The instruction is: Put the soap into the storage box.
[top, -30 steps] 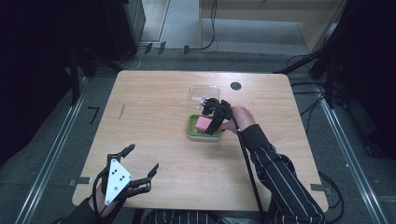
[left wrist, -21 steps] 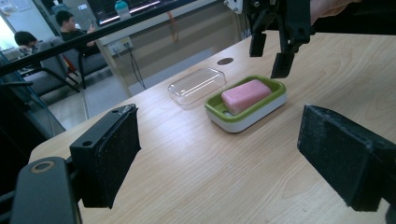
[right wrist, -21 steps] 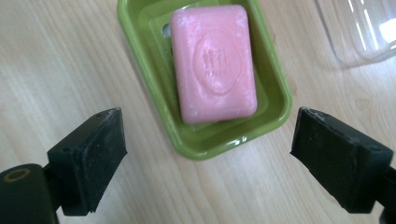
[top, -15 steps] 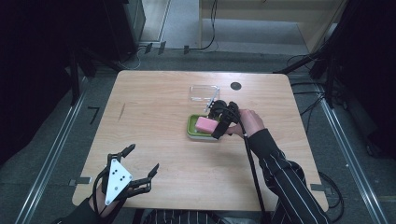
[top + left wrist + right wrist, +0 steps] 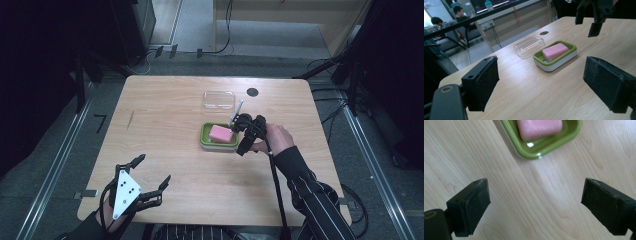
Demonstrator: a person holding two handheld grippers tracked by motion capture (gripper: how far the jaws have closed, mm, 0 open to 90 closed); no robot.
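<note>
Pale wood-grain counter [image 5: 165, 130], smooth and matte. A pink soap bar [image 5: 222, 134], a rounded rectangle with a waxy look, lies in a glossy green soap dish [image 5: 205, 140] with a white base. A clear plastic lid [image 5: 219, 99] sits just beyond the dish. The right gripper [image 5: 535, 202] hangs just beside the dish; its jaws have just been opening, now wide with bare wood between them, soap just ahead of the pads. The left gripper [image 5: 150, 177] rests well apart, jaws spread, empty.
</note>
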